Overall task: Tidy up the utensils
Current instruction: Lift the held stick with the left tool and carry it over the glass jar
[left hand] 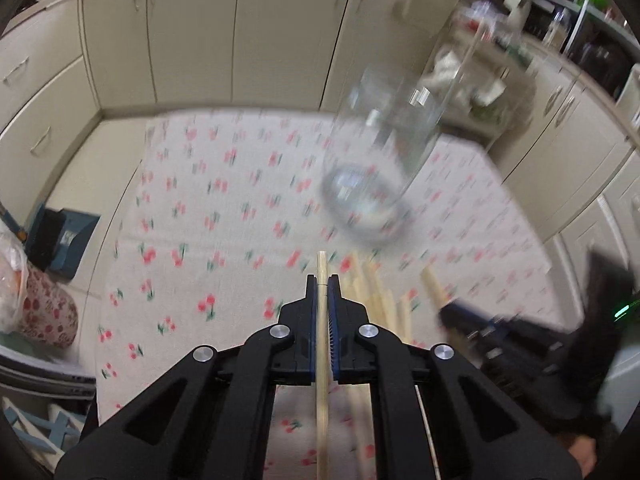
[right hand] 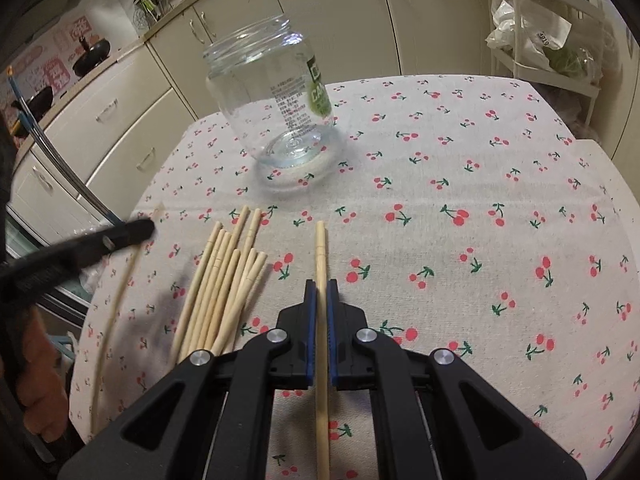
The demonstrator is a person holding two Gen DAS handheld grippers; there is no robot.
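on the cherry cloth (right hand: 460,184) stands one empty jar (right hand: 272,100), mouth up to take sticks. each claw pinches one chopstick lengthwise, tip forward, likely for dropping in: left claw (left hand: 322,280) on its stick (left hand: 321,268), right claw (right hand: 321,284) on its stick (right hand: 320,248). about nine more lie bundled in a pile (right hand: 224,288), close by.

jar (right hand: 276,104) behind chopstick pile (right hand: 224,284), on tablecloth (right hand: 460,184)
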